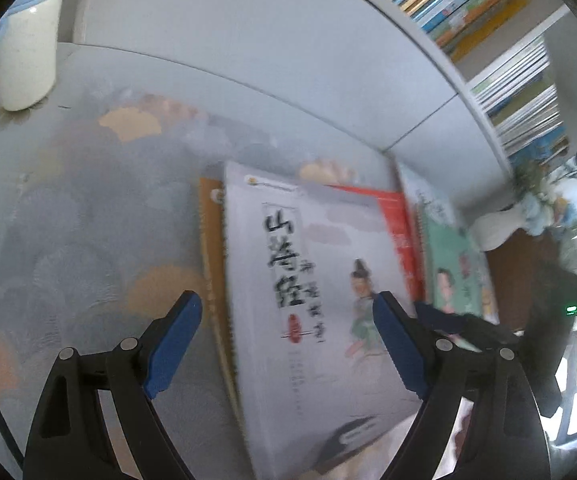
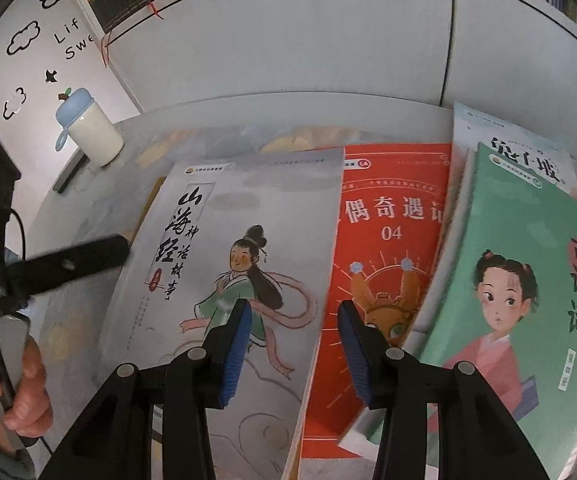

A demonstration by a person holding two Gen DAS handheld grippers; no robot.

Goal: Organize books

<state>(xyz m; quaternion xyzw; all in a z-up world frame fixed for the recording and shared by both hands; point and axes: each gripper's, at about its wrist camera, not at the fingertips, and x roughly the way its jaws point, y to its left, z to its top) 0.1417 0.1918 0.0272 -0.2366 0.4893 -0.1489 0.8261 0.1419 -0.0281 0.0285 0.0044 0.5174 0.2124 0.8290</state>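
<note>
Left wrist view first: the left gripper (image 1: 286, 344) has its blue-padded fingers spread wide with nothing clamped, hovering over the grey book (image 1: 312, 280) with the brush-lettered title, which lies on top of a messy pile on the patterned table mat (image 1: 88, 220). An orange-brown book (image 1: 210, 240) sticks out from under its left edge, a red book (image 1: 396, 220) peeks out on the right, and a green book (image 1: 456, 264) sits further right. There's a white bottle with a blue lid (image 1: 28, 60) in the far left corner, a white shelf unit (image 1: 268, 60) behind the pile, and rows of shelved books (image 1: 468, 4) up top. It's all a bit blurry here. Right wrist view is sharper: the right gripper (image 2: 292, 340) has its fingers partway apart, straddling the right edge of the grey book (image 2: 228, 260), with the red book (image 2: 388, 220) just below that edge; I can't tell if the pads actually touch the cover. The green book (image 2: 528, 300) overlaps a white book (image 2: 516, 148) at the right. The left gripper's black body (image 2: 68, 260) crosses in from the left, held by a hand (image 2: 16, 392), and the bottle (image 2: 88, 128) stands behind.
</note>
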